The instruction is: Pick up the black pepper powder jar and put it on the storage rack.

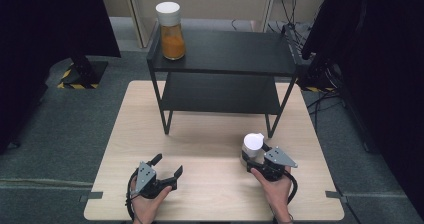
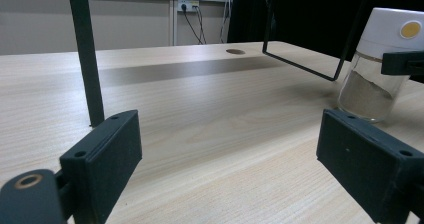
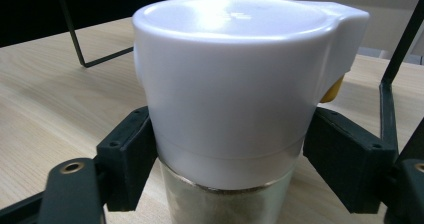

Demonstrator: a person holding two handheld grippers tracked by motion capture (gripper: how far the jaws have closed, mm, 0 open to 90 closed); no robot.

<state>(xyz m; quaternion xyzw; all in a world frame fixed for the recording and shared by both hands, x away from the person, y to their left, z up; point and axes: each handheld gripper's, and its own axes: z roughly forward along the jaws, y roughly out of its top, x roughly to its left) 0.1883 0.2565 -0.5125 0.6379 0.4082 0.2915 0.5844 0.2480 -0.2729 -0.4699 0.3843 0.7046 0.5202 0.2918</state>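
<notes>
Jar (image 1: 252, 147) with the white cap and pale powder stands upright on the counter (image 1: 210, 149), at about four o'clock from its middle, just in front of the black shelf rack's (image 1: 225, 54) right front leg. The right tool (image 1: 256, 156) has it between its jaws, one pad on each side just below the cap, touching or very nearly so (a firm squeeze I cannot confirm). Its long axis runs vertical, so a lift would go straight up. The left tool (image 1: 166, 166) rests at seven o'clock, jaws spread wide and empty, well apart from the jar. A second jar (image 1: 170, 30), with orange powder, sits on the rack's top shelf at eleven o'clock.
</notes>
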